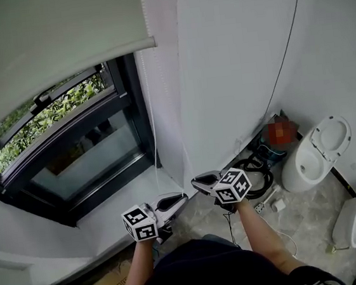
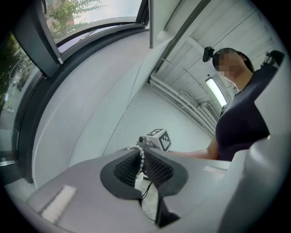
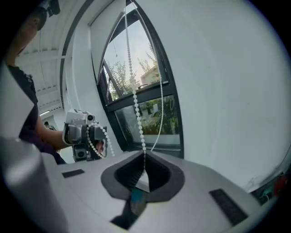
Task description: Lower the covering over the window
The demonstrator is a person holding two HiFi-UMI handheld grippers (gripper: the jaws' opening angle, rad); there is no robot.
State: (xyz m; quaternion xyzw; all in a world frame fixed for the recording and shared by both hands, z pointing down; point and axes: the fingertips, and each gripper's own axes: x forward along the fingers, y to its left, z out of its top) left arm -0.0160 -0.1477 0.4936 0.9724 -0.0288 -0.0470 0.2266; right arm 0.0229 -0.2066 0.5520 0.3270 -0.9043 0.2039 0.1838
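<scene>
1. The blind hangs overhead at the upper left of the head view. Its bottom bar sits partway down the window, so much of the glass is uncovered.
2. The bead chain that drives it hangs down the window's right edge. Its long axis runs nearly straight up and down, from the roller above to my two tools below.
3. The left tool is closed with a strand of beads pinched between its ribbed pads. A short length of chain curls over the top of its tip.
4. The right tool is also clamped on the chain. From its tip one strand climbs straight up past the glass, and a second strand curves away beside it.
5. The two tools sit low by the sill, tips pointing at each other and just beside one another. The left is on the window side and the right on the wall side.
6. So the blind lies well above both tools, and I judge that the pull has to follow the chain's line downward. I cannot tell which strand lowers the blind.
</scene>
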